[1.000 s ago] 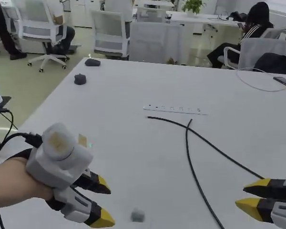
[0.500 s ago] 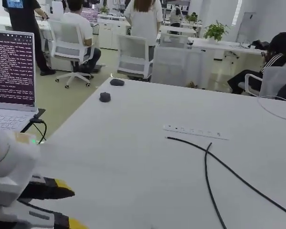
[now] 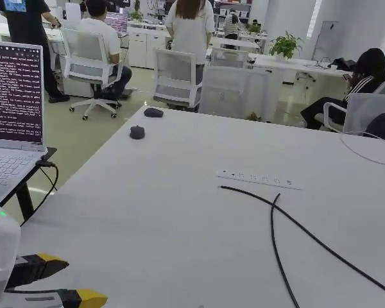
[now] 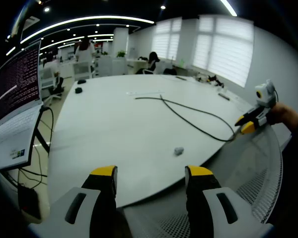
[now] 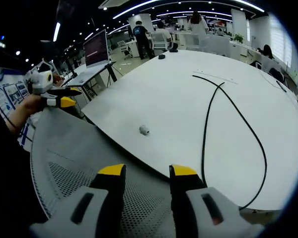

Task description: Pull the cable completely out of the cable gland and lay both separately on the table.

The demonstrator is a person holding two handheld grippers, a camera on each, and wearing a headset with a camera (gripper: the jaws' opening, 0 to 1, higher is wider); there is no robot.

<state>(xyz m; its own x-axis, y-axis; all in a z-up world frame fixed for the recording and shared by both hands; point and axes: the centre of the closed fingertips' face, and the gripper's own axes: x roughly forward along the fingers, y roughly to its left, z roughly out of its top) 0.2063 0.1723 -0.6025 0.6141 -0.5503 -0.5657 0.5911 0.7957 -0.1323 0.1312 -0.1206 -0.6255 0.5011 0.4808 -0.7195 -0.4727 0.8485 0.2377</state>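
The small grey cable gland (image 4: 178,150) lies alone on the white table (image 3: 179,218), near its front edge, also visible as the gland (image 5: 144,130). The black cable (image 3: 295,231) lies apart from it, crossing over itself in the middle of the table (image 5: 206,129). My left gripper (image 4: 151,173) is open and holds nothing; its yellow tips (image 3: 77,280) poke in at the bottom left of the head view. My right gripper (image 5: 147,171) is also open with nothing in it. Both hang back from the table edge, over a mesh chair.
A white power strip (image 3: 260,179) lies beyond the cable. Two dark mice (image 3: 136,132) sit at the far left corner. A laptop (image 3: 13,96) stands on a stand to the left. A grey mesh chair back (image 5: 89,168) is below both grippers. People and office chairs stand behind the table.
The head camera has tilted up, so the gland and the right gripper have left its picture. The left gripper has sunk to the bottom left corner.
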